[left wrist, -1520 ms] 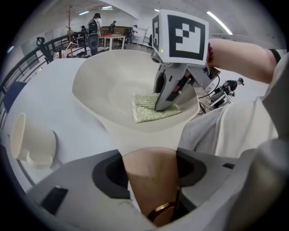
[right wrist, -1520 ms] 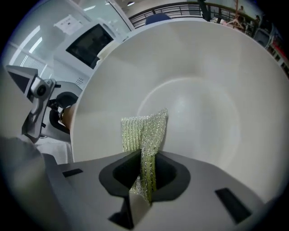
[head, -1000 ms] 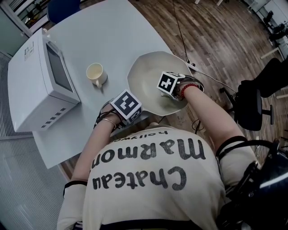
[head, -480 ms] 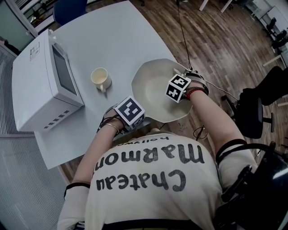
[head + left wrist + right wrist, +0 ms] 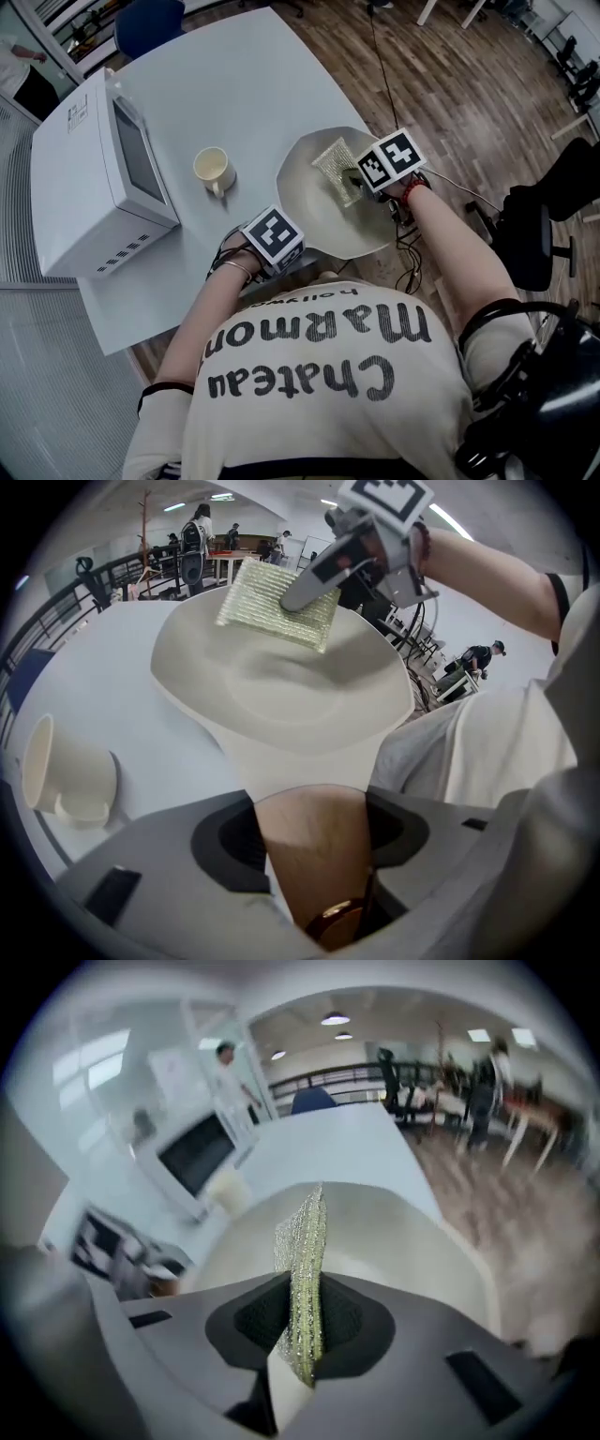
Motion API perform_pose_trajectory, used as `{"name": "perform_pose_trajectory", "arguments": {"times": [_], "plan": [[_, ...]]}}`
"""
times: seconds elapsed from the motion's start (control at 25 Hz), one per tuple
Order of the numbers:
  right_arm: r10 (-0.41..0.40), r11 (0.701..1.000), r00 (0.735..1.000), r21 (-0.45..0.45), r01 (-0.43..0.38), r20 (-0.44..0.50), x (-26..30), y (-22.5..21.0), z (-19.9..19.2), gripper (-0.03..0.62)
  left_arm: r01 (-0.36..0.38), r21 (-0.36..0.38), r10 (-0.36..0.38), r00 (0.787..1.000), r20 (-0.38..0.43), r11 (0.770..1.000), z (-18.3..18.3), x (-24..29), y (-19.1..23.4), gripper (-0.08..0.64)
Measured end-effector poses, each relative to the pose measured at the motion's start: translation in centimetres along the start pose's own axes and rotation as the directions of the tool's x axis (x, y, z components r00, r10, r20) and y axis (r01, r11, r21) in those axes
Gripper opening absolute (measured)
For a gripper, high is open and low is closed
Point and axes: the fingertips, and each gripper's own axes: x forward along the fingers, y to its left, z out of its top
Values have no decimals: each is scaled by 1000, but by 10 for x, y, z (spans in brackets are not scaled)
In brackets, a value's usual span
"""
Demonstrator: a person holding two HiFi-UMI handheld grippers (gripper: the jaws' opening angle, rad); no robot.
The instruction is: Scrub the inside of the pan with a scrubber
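Standing at the near edge of the white table (image 5: 244,84), the person gripped a tool in each hand. The left gripper (image 5: 314,803) pointed steeply down, and its jaws were clamped on the brown wooden handle (image 5: 314,855) of the pan (image 5: 281,700), one jaw against each side of it. The pale, shallow pan sat at the table's near right corner, its bowl spreading away from that grip. The right gripper (image 5: 361,178) reached in over the pan's far side with its jaws pinched narrow on a yellow-green mesh scrubber (image 5: 336,167), which they held by one edge. The rest of the pad stuck out flat beyond the jaws, over the inner wall near the far rim. Whether it pressed on the surface I could not tell. A cream cup (image 5: 214,169) stood just left of the pan, and a white microwave (image 5: 94,178) stood further left.
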Motion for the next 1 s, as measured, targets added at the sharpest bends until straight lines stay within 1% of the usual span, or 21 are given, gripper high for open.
{"name": "perform_pose_trajectory", "arguments": {"times": [0.04, 0.08, 0.12, 0.16, 0.2, 0.24, 0.28, 0.32, 0.4, 0.44, 0.52, 0.68, 0.8, 0.88, 1.0], "plan": [[209, 964, 977, 162, -212, 35, -2, 29, 2, 57, 4, -1, -4, 1000, 0, 1000, 0, 1, -1, 246], [376, 879, 923, 283, -382, 77, -6, 55, 4, 57, 8, -2, -8, 1000, -1, 1000, 1, 1, -2, 247], [496, 788, 862, 361, -498, 105, -9, 76, 4, 57, 11, -2, -11, 1000, 0, 1000, 1, 1, -3, 247], [578, 717, 809, 409, -565, 105, -10, 92, 1, 57, 12, -2, -12, 1000, -1, 1000, 1, 1, -3, 245], [633, 672, 770, 439, -596, 77, -8, 105, -6, 57, 11, -4, -11, 1000, -1, 1000, 0, 1, -3, 245], [668, 653, 744, 458, -603, 26, -4, 115, -16, 57, 9, -7, -9, 1000, -2, 1000, 0, 0, -2, 247], [683, 658, 729, 467, -591, -38, 2, 123, -29, 57, 5, -8, -5, 1000, -2, 1000, 0, 0, -2, 246], [680, 679, 725, 465, -568, -107, 8, 128, -41, 57, 0, -7, 0, 1000, -1, 1000, 0, -1, -1, 245], [644, 735, 733, 442, -514, -220, 22, 132, -61, 58, -7, -1, 7, 1000, 3, 1000, 1, -1, 0, 245], [628, 755, 736, 429, -496, -253, 26, 133, -66, 58, -8, -2, 8, 1000, 2, 1000, 1, -1, 0, 245], [605, 781, 737, 400, -479, -300, 29, 132, -73, 58, -5, -9, 5, 1000, 0, 1000, 0, -2, 0, 245], [524, 851, 728, 300, -431, -442, 28, 125, -96, 58, -1, -10, 1, 1000, 4, 1000, 1, -2, -2, 245], [477, 878, 715, 240, -414, -511, 26, 118, -105, 58, 1, -12, -1, 1000, 4, 1000, 1, -2, -2, 245], [438, 895, 701, 197, -401, -562, 24, 113, -112, 58, 2, -10, -2, 1000, 4, 1000, 1, -2, -1, 245], [337, 925, 681, 93, -369, -650, 21, 99, -125, 58, 3, -3, -2, 1000, 11, 1000, 0, -1, 1, 245]]}}
